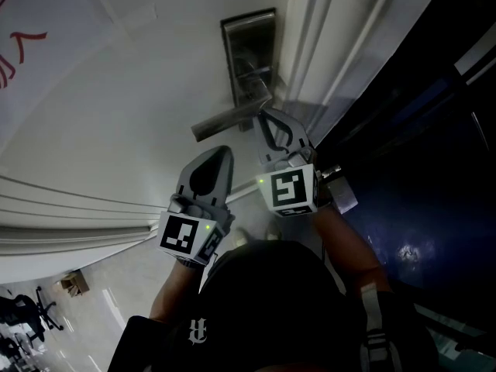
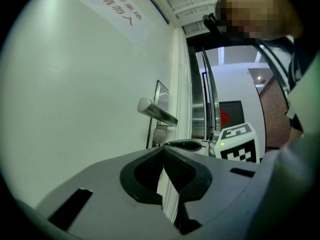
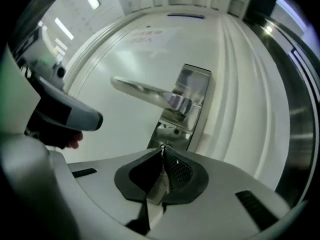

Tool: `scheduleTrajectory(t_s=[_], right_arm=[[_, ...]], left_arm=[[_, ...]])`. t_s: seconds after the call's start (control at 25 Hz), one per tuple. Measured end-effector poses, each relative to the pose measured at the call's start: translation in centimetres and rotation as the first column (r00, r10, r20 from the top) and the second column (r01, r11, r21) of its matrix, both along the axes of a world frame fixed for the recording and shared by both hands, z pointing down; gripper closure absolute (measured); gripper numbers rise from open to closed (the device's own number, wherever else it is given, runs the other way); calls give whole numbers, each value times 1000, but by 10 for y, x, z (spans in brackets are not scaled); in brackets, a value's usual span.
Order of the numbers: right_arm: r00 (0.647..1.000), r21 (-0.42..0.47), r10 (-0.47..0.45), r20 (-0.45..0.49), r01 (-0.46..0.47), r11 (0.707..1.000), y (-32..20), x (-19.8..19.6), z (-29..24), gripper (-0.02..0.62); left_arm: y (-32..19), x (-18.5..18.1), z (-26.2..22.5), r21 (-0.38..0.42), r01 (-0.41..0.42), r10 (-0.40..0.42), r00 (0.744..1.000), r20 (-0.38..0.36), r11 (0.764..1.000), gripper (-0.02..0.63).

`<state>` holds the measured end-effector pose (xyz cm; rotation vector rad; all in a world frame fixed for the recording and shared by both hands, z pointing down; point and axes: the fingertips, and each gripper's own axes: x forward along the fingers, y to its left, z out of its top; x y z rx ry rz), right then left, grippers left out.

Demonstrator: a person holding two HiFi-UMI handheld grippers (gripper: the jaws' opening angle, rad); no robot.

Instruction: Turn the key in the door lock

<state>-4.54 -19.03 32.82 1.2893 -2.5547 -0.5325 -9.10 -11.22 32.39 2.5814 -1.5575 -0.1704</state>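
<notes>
two grippers: the right gripper [image 3: 162, 151] and the left gripper [image 2: 163, 151] are held level and side by side before the door [image 1: 116, 91].
right jaws: brought almost fully together. the tips are pinched on a small metal piece at the lock, read as the key [image 3: 163, 145], though it is too small to be made out well.
left jaws: closed pad against pad, with nothing held. only the pale door surface is seen past the tips.
key position: set in the lower part of the lock plate [image 3: 192, 91], just below the door handle [image 3: 145, 90] and right at the right gripper's tips.
right gripper reach: in the head view its tips are seen against the lock plate, under the root of the handle.
left gripper reach: kept apart from the lock, beside the right gripper and below the free end of the handle. whether the door is touched cannot be told.
door handle: a silver lever, pointed away from the door edge toward the left gripper's side.
marker cubes [image 1: 288, 188]: one is carried at the back of each gripper, next to the person's hands.
</notes>
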Motion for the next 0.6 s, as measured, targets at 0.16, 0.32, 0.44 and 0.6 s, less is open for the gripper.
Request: scheduleTrajectory(t_s=[0.16,0.32,0.44,0.6], right_arm=[[972,-170,-19,236,61,984,-2,4,0,574],[910,-289,-4,415,136,947,-5,7,2,572],[845,-366,24,535,206,907,-6,9,3,572],[708,-453,97,700,335,826,-7,11,6,572]], left_arm=[[0,-1,1,-2,2,-2,1000,1,1000,600],[0,-2,2,-7,1,-1,1000,3,1000,600],[0,-1,3,-8,-1,1,1000,3,1000,600],[0,-1,3,-9,-3,3,1000,4,1000,600]])
